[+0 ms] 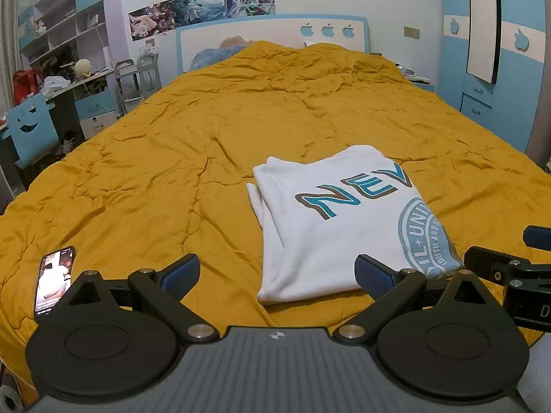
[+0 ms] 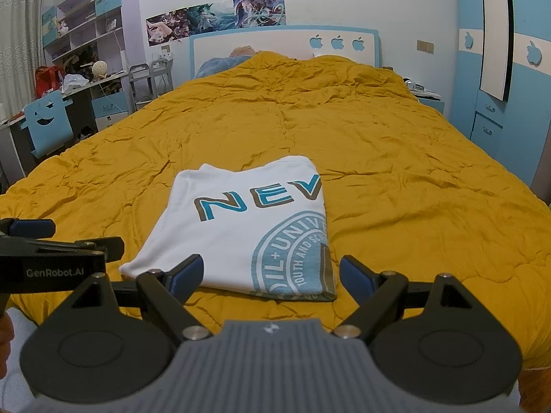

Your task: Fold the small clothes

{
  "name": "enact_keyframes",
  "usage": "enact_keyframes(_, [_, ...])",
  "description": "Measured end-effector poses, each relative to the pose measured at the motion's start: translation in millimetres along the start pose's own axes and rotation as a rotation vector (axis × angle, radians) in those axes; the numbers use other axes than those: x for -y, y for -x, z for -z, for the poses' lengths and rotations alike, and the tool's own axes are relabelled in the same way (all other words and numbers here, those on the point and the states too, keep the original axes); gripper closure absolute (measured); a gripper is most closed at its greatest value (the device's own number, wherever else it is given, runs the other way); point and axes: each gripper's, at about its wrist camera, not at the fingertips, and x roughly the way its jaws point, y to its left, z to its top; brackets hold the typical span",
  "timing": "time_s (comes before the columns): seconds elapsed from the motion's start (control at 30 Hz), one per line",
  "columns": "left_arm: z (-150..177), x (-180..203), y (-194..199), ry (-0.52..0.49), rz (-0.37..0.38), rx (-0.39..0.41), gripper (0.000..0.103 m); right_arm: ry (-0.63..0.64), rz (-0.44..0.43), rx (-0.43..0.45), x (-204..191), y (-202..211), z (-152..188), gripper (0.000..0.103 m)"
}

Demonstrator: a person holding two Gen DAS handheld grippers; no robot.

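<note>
We held both the left gripper (image 1: 277, 273) and right gripper (image 2: 270, 273) spread, empty, above the folded T-shirt (image 2: 248, 230) on the bed (image 1: 241, 120); folding looked finished, perhaps one last halving.

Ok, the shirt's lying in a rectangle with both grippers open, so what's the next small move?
Probably a last fold: lower the right gripper onto the near edge of the white T-shirt and pinch it. The shirt lies flat on the yellow quilt, still longer than wide, and both the right and left gripper hover open and empty.
</note>
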Motion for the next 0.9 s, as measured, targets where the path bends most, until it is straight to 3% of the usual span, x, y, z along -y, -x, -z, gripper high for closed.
enact_keyframes(0.9, [0.1, -4.5, -0.7, -0.002, 0.003, -0.003, 0.000, -0.005, -0.002, -0.004, 1.2, -0.7, 0.4, 0.021])
